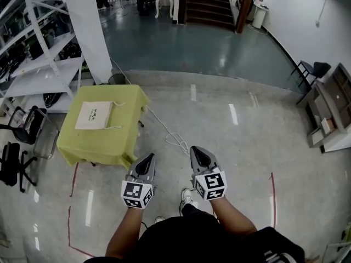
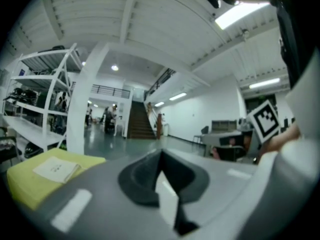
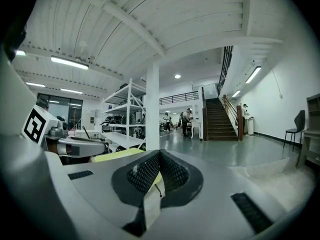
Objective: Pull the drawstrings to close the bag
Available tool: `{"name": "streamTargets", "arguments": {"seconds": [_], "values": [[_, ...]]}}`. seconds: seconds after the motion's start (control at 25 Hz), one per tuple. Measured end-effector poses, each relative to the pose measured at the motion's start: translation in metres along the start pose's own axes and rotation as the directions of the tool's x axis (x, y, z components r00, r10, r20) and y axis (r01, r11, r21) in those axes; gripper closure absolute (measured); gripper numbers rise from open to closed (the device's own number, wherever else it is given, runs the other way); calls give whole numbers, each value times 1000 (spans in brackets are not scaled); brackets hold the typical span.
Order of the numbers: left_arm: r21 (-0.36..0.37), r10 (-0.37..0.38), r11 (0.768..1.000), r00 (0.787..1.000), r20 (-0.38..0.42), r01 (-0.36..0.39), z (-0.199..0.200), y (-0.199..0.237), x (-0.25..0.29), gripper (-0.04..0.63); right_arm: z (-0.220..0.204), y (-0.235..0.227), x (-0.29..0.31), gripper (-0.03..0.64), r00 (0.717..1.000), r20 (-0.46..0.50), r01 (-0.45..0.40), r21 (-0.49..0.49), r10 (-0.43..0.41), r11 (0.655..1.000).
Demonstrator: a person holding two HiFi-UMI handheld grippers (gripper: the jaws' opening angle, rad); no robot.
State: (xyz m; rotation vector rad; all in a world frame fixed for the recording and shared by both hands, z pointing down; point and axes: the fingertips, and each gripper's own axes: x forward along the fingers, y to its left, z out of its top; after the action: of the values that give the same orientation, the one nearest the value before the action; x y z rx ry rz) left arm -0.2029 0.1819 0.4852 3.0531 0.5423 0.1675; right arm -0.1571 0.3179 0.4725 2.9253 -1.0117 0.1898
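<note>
A beige drawstring bag (image 1: 93, 115) lies flat on a table under a yellow-green cloth (image 1: 118, 138), its cords trailing off its right side. The same bag (image 2: 55, 168) shows at the lower left of the left gripper view. Both grippers hang in the air over the floor, well short of the table. My left gripper (image 1: 147, 159) is shut with nothing in it; its jaws meet in its own view (image 2: 160, 156). My right gripper (image 1: 198, 153) is also shut and empty, jaws together (image 3: 160, 156). The person's forearms reach in from below.
White shelving (image 1: 38, 64) and a white pillar (image 1: 90, 26) stand behind the table. Black chairs (image 1: 16, 147) sit at its left. A white cable (image 1: 173, 138) loops across the floor. A staircase (image 1: 205, 4) rises at the back; a desk (image 1: 332, 114) stands at right.
</note>
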Motion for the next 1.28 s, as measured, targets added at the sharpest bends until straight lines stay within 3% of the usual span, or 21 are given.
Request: {"name": "streamTargets", "arguments": {"seconds": [0.56, 0.76, 1.28], "values": [[10, 75, 997, 996, -48, -75, 6, 14, 127, 592, 0, -105, 83, 611, 997, -30, -74, -11, 74, 997], [-50, 128, 990, 989, -74, -132, -3, 19, 147, 592, -4, -130, 100, 611, 991, -35, -131, -5, 131, 991], [-63, 235, 968, 967, -99, -241, -9, 74, 166, 592, -5, -117, 170, 611, 963, -53, -264, -5, 263, 964]]}}
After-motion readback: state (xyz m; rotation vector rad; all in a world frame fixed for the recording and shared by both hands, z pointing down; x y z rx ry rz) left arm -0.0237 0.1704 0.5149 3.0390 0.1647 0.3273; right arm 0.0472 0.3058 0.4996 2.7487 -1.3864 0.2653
